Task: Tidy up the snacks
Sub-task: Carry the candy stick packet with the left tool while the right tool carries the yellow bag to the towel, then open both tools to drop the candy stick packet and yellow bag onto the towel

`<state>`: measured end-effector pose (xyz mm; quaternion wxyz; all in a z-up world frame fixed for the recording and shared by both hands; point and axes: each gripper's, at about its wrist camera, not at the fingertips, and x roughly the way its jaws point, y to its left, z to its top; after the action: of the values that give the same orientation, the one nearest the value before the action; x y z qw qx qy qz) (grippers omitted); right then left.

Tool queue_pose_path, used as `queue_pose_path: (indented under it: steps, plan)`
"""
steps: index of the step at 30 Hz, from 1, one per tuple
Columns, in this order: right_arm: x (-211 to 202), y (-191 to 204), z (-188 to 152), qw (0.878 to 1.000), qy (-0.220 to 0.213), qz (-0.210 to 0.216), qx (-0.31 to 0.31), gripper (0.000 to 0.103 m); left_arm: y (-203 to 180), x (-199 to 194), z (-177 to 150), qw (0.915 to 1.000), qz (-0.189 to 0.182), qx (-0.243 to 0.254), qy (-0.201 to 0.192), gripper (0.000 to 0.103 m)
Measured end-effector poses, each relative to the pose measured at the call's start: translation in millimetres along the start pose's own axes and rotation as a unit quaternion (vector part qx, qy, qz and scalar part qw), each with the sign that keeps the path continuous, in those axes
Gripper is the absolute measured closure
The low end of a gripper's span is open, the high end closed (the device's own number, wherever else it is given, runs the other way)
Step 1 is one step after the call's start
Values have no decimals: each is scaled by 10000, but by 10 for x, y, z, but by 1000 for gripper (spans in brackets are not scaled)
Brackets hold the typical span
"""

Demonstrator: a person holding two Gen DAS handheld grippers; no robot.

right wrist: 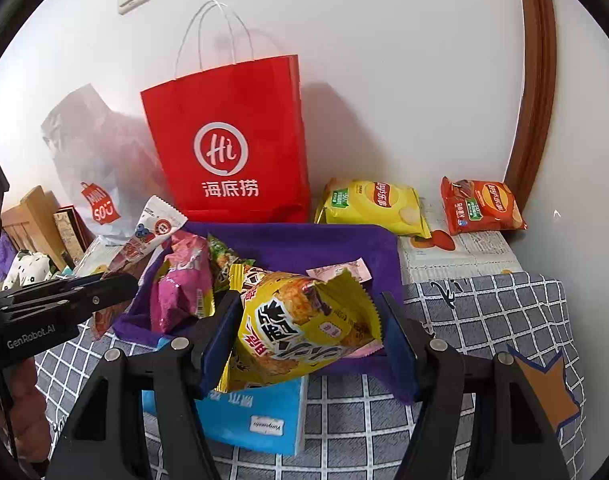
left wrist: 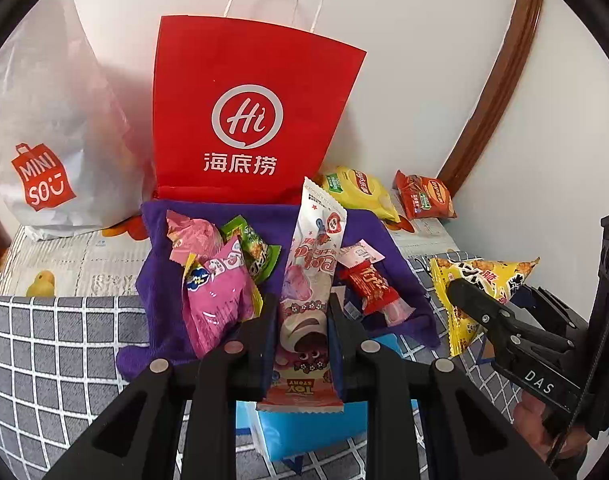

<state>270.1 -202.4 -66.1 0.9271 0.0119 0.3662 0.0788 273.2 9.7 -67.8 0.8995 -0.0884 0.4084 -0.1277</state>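
Snacks in both your grippers, above the purple cloth [left wrist: 164, 280].
Your left gripper [left wrist: 302, 320] pinches a long pink-and-white packet [left wrist: 310, 276]; your right gripper [right wrist: 310, 332] clamps a yellow snack bag [right wrist: 300, 320].

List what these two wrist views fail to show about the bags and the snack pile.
- Red paper bag: its inside is hidden by its own front wall in both views.
- White Miniso bag: contents hidden by its opaque plastic; cut off by the left wrist view's edge.
- Blue box: mostly covered by the purple cloth and the right gripper with its yellow snack packet.
- Green packet: print too small to read.
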Motion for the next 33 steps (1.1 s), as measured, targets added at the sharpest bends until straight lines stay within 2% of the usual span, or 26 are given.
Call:
queue_pose_path:
  steps: [16,33]
  plan:
    - [432,-170,129,9999,79,-59,79,36,143,369,187,9998,-13,-127,159,82]
    - [1166,-290,52,9984,496,24,253,36,168,1037,177,9976,-113,-103,680,82]
